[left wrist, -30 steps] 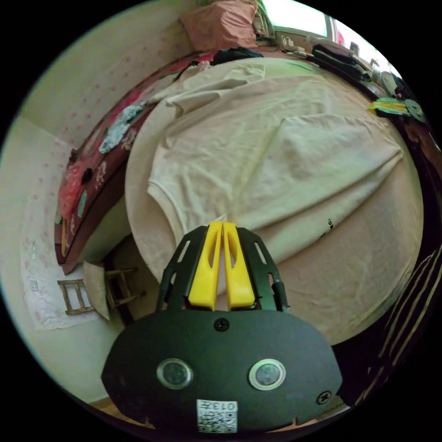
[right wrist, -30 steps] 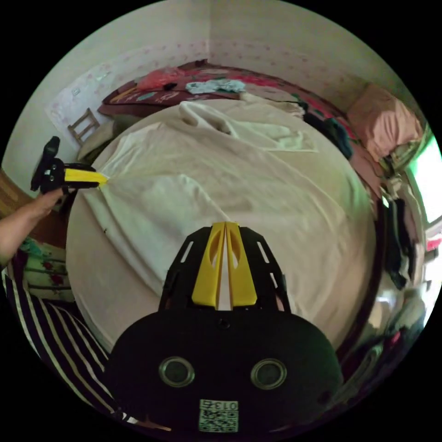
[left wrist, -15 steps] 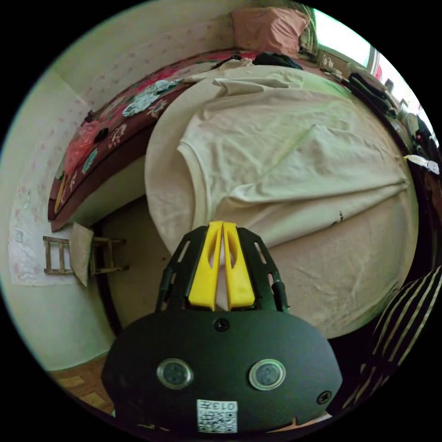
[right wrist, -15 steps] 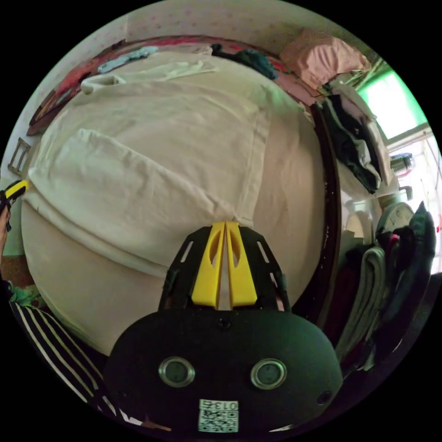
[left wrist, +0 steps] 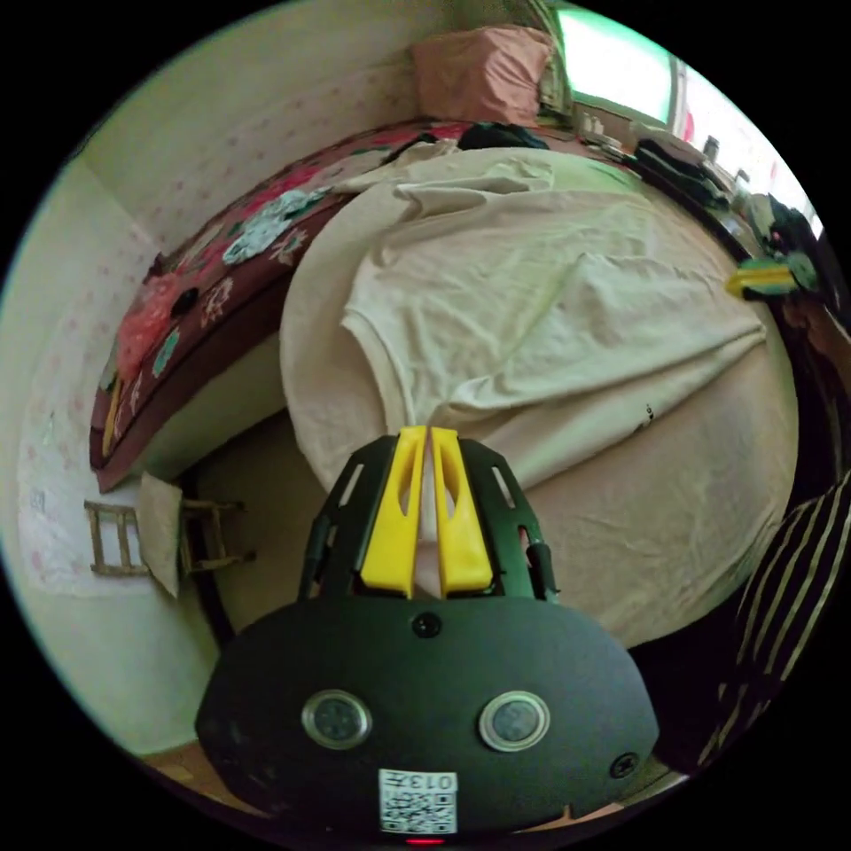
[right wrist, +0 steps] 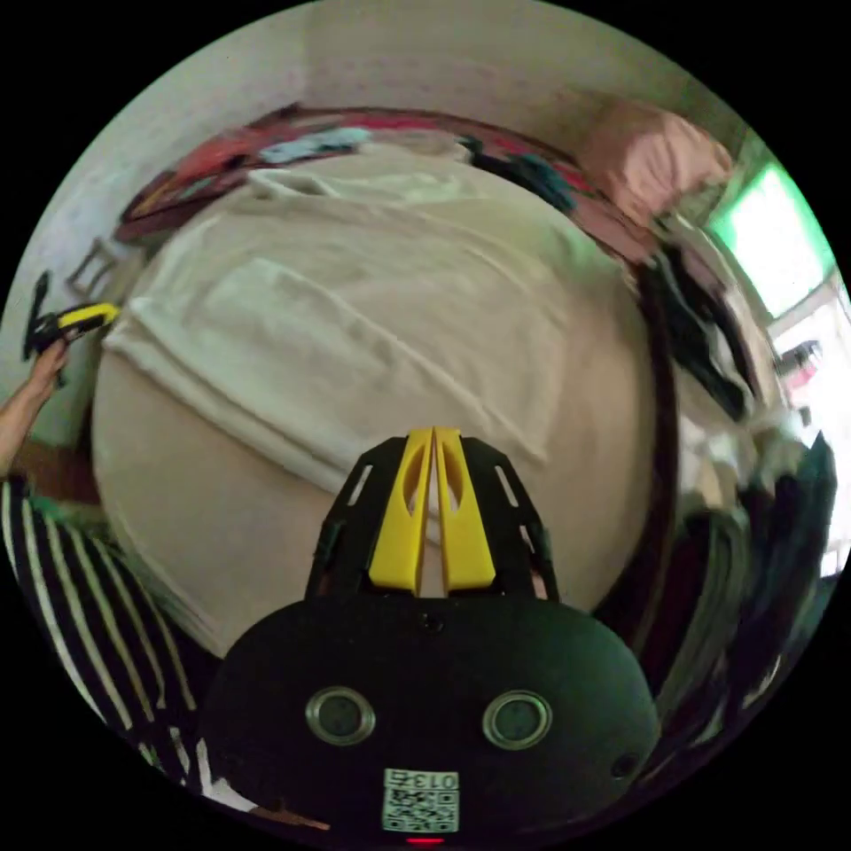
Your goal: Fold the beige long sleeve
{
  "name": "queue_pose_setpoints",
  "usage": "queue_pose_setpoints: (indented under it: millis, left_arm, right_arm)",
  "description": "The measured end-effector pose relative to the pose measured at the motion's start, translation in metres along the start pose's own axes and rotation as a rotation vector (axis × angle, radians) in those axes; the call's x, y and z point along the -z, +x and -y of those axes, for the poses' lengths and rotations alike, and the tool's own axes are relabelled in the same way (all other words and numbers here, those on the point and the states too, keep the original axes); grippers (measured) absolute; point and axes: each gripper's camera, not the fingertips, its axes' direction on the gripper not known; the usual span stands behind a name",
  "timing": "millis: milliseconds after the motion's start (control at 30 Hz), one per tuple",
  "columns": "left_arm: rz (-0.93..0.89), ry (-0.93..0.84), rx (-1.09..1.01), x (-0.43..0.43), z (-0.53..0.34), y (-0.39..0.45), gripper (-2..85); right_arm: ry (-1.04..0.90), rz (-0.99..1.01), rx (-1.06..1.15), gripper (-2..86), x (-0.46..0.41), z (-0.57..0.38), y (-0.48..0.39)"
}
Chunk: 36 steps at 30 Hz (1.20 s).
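Grippers left (left wrist: 428, 434) and right (right wrist: 433, 436) each clamp a corner of the beige shirt (left wrist: 550, 310), stretching its edge taut along the table (left wrist: 674, 532) rim for folding.

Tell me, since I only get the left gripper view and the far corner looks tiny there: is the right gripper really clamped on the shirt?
Observer: Yes. In the right gripper view, the right gripper has both jaws closed on the near edge of the beige shirt.
Operator: How does my left one look from that side?
Observer: A hand holds the left gripper, whose tip meets the shirt's opposite corner.
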Motion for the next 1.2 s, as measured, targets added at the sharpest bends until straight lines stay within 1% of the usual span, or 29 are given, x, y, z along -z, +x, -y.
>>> queue_pose_setpoints:
  millis: [33, 67, 100, 167, 233, 300, 400, 467, 500, 533, 567, 633, 700, 733, 800, 900, 967, 1033, 1067, 1133, 1200]
  left_arm:
    - [-0.007, -0.017, -0.06, -0.004, 0.007, -0.001, 3.0]
    - [-0.012, -0.027, -0.09, -0.006, 0.01, -0.001, 3.5]
    - [-0.017, -0.047, -0.162, -0.011, 0.016, -0.001, 4.3]
    - [0.002, -0.09, -0.254, -0.02, 0.022, -0.001, 5.2]
    - [-0.027, -0.109, -0.331, -0.028, 0.027, -0.004, 5.6]
    - [-0.024, -0.111, -0.346, -0.032, 0.03, -0.008, 5.1]
    - [-0.039, -0.104, -0.32, -0.036, 0.038, -0.017, 2.9]
    - [-0.046, -0.114, -0.299, -0.041, 0.041, -0.022, 1.9]
    - [-0.053, -0.138, -0.279, -0.046, 0.042, -0.028, 1.4]
    - [-0.107, -0.129, -0.211, -0.047, 0.041, -0.041, 1.1]
    - [-0.142, -0.122, -0.166, -0.048, 0.039, -0.049, 1.0]
    - [-0.257, -0.095, 0.015, -0.053, 0.024, -0.079, 0.8]
    - [-0.31, -0.065, 0.098, -0.055, 0.013, -0.09, 0.7]
    - [-0.31, -0.057, 0.103, -0.054, 0.01, -0.092, 0.6]
    - [-0.283, -0.061, 0.102, -0.051, 0.009, -0.093, 0.5]
    - [-0.114, -0.02, 0.14, -0.029, -0.002, -0.098, 0.2]
    - [-0.106, 0.015, 0.103, -0.014, -0.009, -0.096, 0.1]
    - [-0.124, 0.027, 0.009, -0.006, -0.012, -0.078, -0.1]
    - [-0.119, 0.013, -0.023, -0.008, -0.011, -0.072, -0.1]
    - [-0.047, -0.084, -0.071, -0.027, -0.009, -0.056, -0.2]
    - [-0.017, -0.14, -0.05, -0.042, -0.011, -0.057, -0.2]
  right_arm:
    - [0.011, 0.03, 0.051, 1.4, -0.003, 0.014, -0.007]
    - [0.047, 0.062, 0.149, 1.4, -0.008, 0.041, -0.022]
    - [0.071, 0.079, 0.256, 1.4, -0.014, 0.067, -0.037]
    - [0.075, 0.093, 0.356, 1.1, -0.027, 0.106, -0.055]
    - [0.055, 0.143, 0.441, 0.7, -0.043, 0.14, -0.068]
    - [-0.017, 0.154, 0.516, 0.4, -0.066, 0.171, -0.083]
    - [-0.098, 0.148, 0.575, 0.2, -0.092, 0.188, -0.09]
    - [-0.118, 0.155, 0.554, 0.1, -0.101, 0.192, -0.082]
    - [-0.11, 0.169, 0.506, 0.0, -0.101, 0.194, -0.071]
    - [-0.111, 0.173, 0.478, 0.0, -0.101, 0.195, -0.064]
    - [-0.101, 0.186, 0.403, 0.0, -0.102, 0.196, -0.05]
    - [-0.09, 0.22, 0.304, 0.0, -0.101, 0.194, -0.029]
    - [-0.066, 0.256, 0.213, 0.0, -0.098, 0.186, -0.009]
    - [-0.053, 0.267, 0.204, 0.0, -0.096, 0.183, -0.005]
    - [0.001, 0.245, 0.18, 0.0, -0.082, 0.17, 0.002]
    - [0.054, 0.201, 0.195, 0.0, -0.059, 0.144, 0.005]
    - [0.059, 0.128, 0.215, 0.0, -0.05, 0.125, 0.004]
    - [0.053, 0.059, 0.22, 0.0, -0.045, 0.104, 0.003]
    - [0.044, 0.011, 0.225, 0.0, -0.043, 0.09, 0.003]
    - [0.039, -0.084, 0.211, 0.1, -0.045, 0.071, 0.004]
    - [0.006, -0.16, 0.182, 0.0, -0.054, 0.054, 0.009]
